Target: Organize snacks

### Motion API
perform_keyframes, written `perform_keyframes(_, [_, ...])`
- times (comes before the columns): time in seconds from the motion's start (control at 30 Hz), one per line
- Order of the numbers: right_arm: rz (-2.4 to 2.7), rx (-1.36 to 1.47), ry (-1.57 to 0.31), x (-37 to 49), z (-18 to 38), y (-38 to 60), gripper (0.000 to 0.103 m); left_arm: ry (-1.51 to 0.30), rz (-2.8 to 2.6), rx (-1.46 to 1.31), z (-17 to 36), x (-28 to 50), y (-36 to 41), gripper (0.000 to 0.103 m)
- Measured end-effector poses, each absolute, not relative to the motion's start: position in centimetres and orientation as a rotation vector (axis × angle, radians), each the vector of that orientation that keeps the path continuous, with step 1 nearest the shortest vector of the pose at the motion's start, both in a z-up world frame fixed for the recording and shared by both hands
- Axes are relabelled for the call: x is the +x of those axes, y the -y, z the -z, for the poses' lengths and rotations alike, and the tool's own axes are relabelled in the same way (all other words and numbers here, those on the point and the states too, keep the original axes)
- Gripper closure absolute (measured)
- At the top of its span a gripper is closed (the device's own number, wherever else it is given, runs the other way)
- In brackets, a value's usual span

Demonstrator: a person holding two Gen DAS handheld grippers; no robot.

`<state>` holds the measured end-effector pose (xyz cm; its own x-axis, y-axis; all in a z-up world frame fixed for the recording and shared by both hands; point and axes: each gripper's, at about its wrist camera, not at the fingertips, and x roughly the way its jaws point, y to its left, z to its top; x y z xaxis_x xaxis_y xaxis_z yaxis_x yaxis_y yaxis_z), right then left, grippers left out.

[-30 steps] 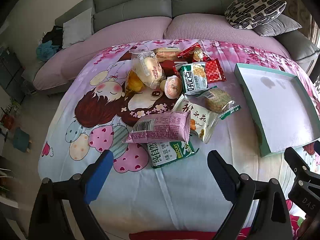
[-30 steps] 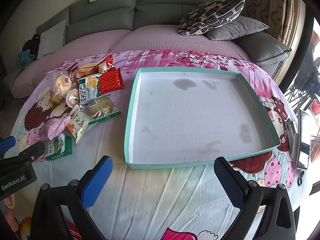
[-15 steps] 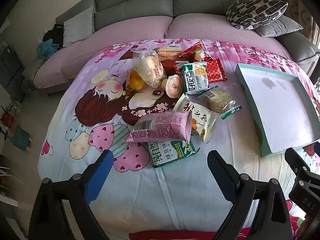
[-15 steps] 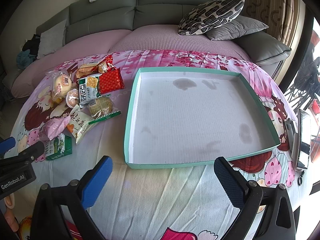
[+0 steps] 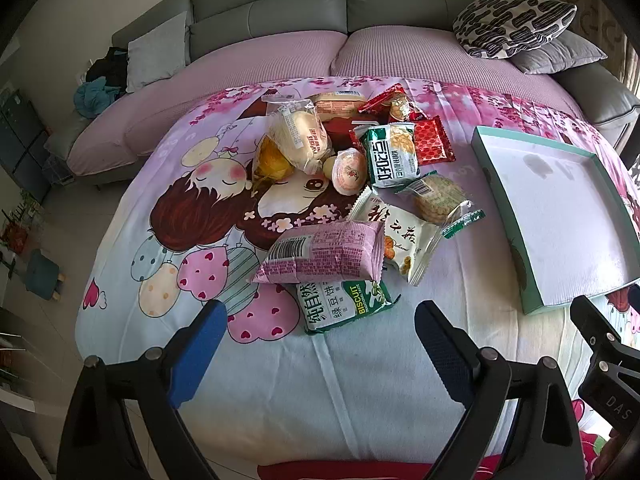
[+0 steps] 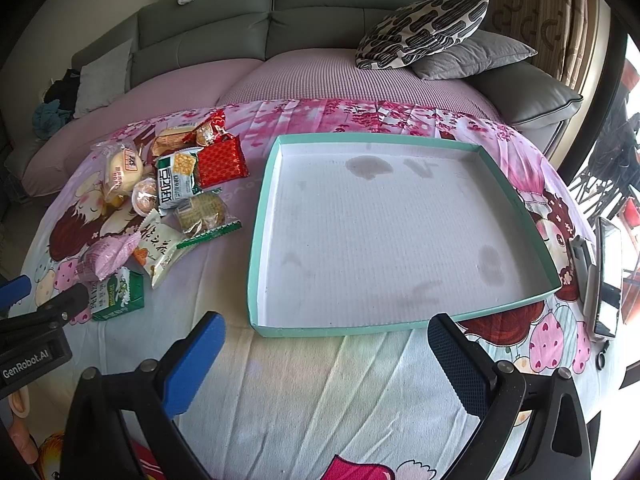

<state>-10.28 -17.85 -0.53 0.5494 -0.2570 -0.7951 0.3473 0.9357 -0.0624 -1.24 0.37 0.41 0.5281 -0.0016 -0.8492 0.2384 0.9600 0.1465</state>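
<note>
Left gripper [image 5: 320, 344], jaws wide & empty, sits just short of green biscuit pack [image 5: 346, 306], long axis crosswise; right gripper [image 6: 326, 354], also open & empty, faces tray [image 6: 256, 264].

In the left wrist view the teal tray [image 5: 516, 248] runs off the right edge, so its far right rim is cut off. The green biscuit pack [image 5: 344, 307] has its upper part hidden under the pink packet [image 5: 320, 254], and the white packet with calligraphy [image 5: 404, 240] is partly covered by that same packet. A dark red item [image 5: 340, 126] at the middle of the pile is mostly buried beneath the bread bag [image 5: 298, 138]; what it is cannot be told. In the right wrist view the left tool [image 6: 24, 312] is cut by the left edge, its fingers mostly out of sight
</note>
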Motion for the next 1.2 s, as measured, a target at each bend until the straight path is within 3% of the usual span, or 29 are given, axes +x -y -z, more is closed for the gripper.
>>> perform_keyframes(0.8, [0.242, 0.159, -0.898, -8.9, -0.1, 16.4, 0.001, -0.942, 0.205, 0.109, -2.9, 1.4, -4.6, 0.008])
perform_keyframes(1.03, [0.12, 0.121, -0.898, -5.0, 0.2, 12.3, 0.011, -1.005, 0.16, 0.064, -0.4, 3.7, -7.6, 0.008])
perform_keyframes(1.2, [0.023, 0.105, -0.914, -3.2, 1.5, 9.3, 0.011, -1.058, 0.184, -0.011, 1.0, 4.3, -9.1, 0.008])
